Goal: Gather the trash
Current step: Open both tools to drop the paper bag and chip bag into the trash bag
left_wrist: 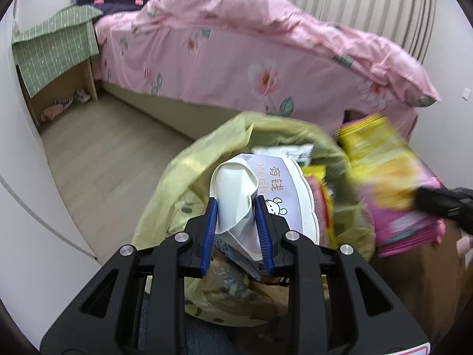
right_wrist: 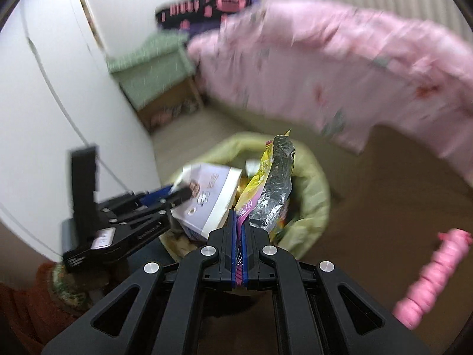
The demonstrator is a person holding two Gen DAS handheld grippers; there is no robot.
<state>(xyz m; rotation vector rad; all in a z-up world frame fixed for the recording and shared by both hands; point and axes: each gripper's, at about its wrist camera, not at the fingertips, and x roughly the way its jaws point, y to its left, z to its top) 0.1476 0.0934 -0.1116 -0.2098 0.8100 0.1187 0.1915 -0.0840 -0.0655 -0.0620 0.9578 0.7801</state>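
The left tongs are closed partway on a crushed white paper cup, blue pads pressing both sides of it. The cup is held directly above the open mouth of the trash bin lined with a yellow-green bag. Inside the bin lie a white container with a lavender label and other wrappers.

The right tongs are fully closed on the lower edge of a yellow-and-pink snack wrapper with a silver inner side. The wrapper stands up from the pads over the bin, just beside the cup held by the left tongs.

A bed with a pink floral quilt stands behind the bin on the wooden floor.
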